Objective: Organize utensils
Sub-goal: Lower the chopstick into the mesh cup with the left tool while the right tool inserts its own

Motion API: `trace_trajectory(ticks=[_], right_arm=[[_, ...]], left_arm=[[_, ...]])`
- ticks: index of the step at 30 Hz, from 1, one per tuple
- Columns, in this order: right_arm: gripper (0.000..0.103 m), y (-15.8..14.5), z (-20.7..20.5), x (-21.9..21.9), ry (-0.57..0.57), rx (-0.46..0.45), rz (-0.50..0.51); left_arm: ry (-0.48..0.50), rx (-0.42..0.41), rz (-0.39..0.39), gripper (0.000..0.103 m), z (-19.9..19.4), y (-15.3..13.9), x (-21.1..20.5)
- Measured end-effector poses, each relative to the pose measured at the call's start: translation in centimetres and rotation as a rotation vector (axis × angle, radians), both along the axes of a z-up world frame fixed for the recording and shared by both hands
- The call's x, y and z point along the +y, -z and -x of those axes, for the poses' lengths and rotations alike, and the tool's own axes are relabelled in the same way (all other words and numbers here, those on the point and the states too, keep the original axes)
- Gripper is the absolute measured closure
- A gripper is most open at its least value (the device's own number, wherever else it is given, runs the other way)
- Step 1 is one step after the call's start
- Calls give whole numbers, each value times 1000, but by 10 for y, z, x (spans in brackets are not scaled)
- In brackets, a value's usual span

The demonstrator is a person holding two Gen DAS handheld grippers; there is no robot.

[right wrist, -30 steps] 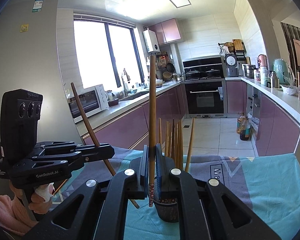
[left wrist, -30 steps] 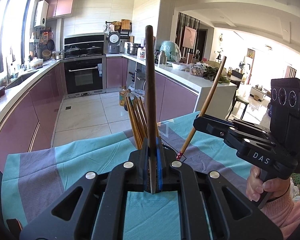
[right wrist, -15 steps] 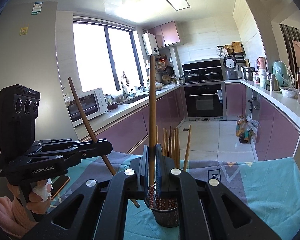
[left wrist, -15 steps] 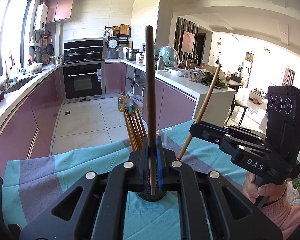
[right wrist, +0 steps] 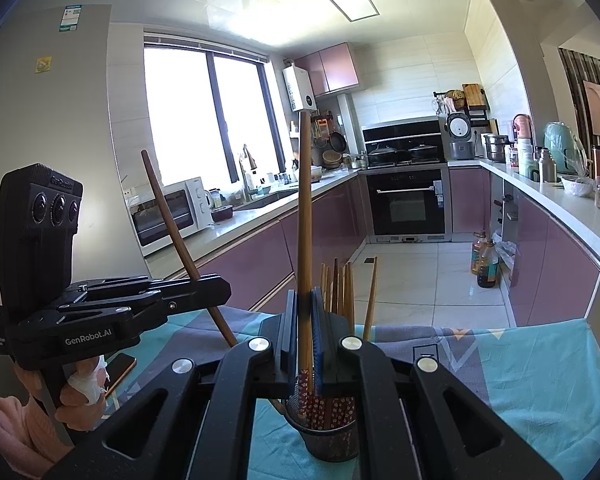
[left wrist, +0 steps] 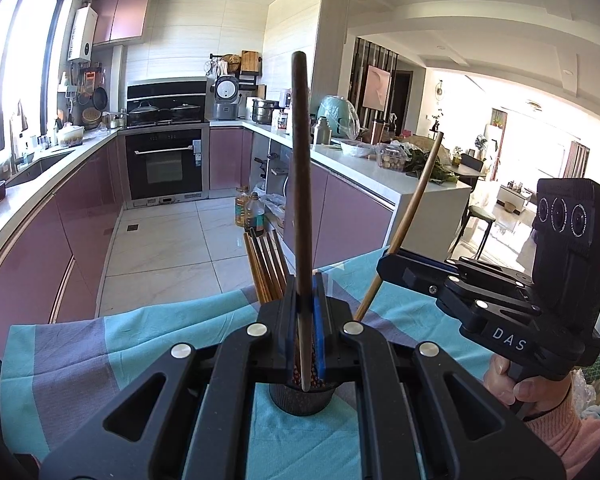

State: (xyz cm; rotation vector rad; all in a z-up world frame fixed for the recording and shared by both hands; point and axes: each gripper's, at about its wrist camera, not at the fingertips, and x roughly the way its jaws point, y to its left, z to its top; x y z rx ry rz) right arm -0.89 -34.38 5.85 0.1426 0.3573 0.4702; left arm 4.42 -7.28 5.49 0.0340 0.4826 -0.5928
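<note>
My left gripper [left wrist: 305, 304] is shut on a dark brown chopstick [left wrist: 302, 184] that stands upright, its lower tip over the mouth of a black mesh holder [left wrist: 300, 402]. Several chopsticks [left wrist: 266, 268] lean in that holder. In the right wrist view, my right gripper [right wrist: 305, 308] is shut on a lighter chopstick [right wrist: 304, 208] whose patterned end reaches down into the holder [right wrist: 332, 440]. The left gripper [right wrist: 216, 286] shows at the left, its chopstick [right wrist: 172, 216] slanting toward the holder's rim. The right gripper [left wrist: 388, 260] shows at the right with its chopstick [left wrist: 408, 216].
The holder stands on a teal and grey cloth [right wrist: 540, 380] over the table. A phone [right wrist: 120, 364] lies on the cloth by the left hand. Beyond the table's far edge are the tiled floor, purple cabinets, an oven [left wrist: 164, 164] and oil bottles [right wrist: 485, 258].
The left wrist view has shifted, so the holder now shows under my left gripper's jaws. In the right wrist view the left gripper sits slightly higher. Both grips are unchanged.
</note>
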Motion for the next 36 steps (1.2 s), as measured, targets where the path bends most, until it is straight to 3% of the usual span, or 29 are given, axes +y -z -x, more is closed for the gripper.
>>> trace_trajectory(ticks=[36], right_arm=[[97, 11, -22, 4, 29, 60, 16]], left_arm=[[-2, 42, -33, 95, -26, 4, -10]])
